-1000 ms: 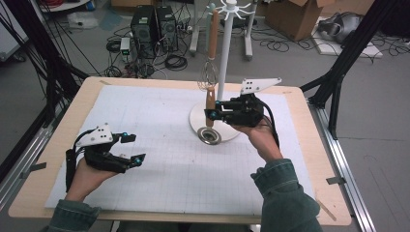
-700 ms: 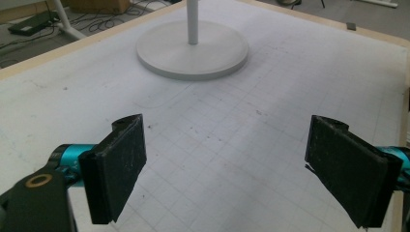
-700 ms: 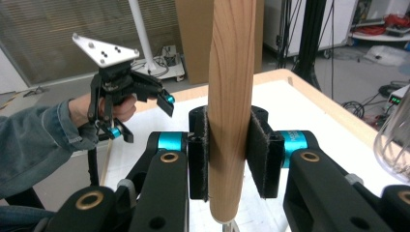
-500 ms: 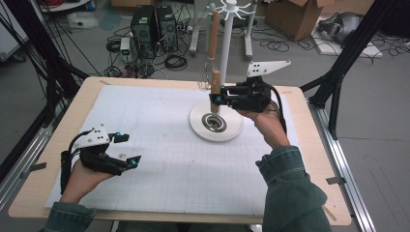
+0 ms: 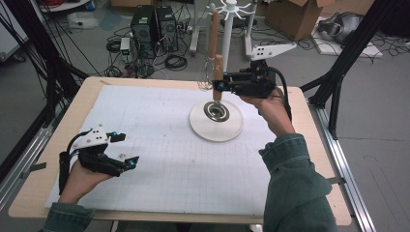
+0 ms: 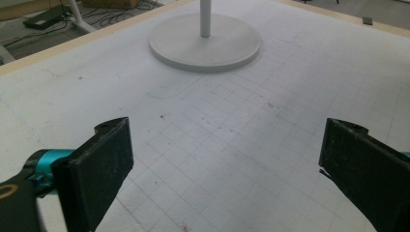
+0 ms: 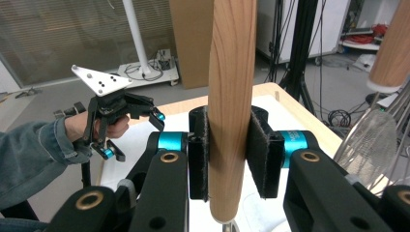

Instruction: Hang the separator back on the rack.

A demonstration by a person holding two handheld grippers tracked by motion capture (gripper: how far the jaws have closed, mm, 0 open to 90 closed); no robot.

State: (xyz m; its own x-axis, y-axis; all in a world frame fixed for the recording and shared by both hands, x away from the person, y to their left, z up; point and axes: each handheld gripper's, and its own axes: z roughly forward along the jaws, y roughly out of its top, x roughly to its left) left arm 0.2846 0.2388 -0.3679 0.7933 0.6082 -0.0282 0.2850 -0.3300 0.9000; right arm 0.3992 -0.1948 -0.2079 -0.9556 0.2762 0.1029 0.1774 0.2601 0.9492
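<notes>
Wooden handle (image 7: pixel 231 96) clamped upright between pads of right tool (image 5: pixel 218 86), held above round white stand base (image 5: pixel 203 126), just beside white pole (image 5: pixel 227 34). Metal strainer part (image 5: pixel 216 111) seen below handle, over base. Second wooden-handled whisk (image 5: pixel 209 53) hung on stand nearby. Left tool (image 5: pixel 126 150) held low over gridded mat (image 5: pixel 159 164) on table (image 5: pixel 309 159), well apart from stand; jaws wide apart, just been opening, nothing between them.

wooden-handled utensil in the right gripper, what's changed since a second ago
The right gripper, clamped on the wooden handle, has lifted the utensil up beside the white stand's pole; its metal end now hangs above the stand's base. The left gripper has just been opening its jaws, with nothing between them, low at the table's near left. The whisk on the stand stayed put.
</notes>
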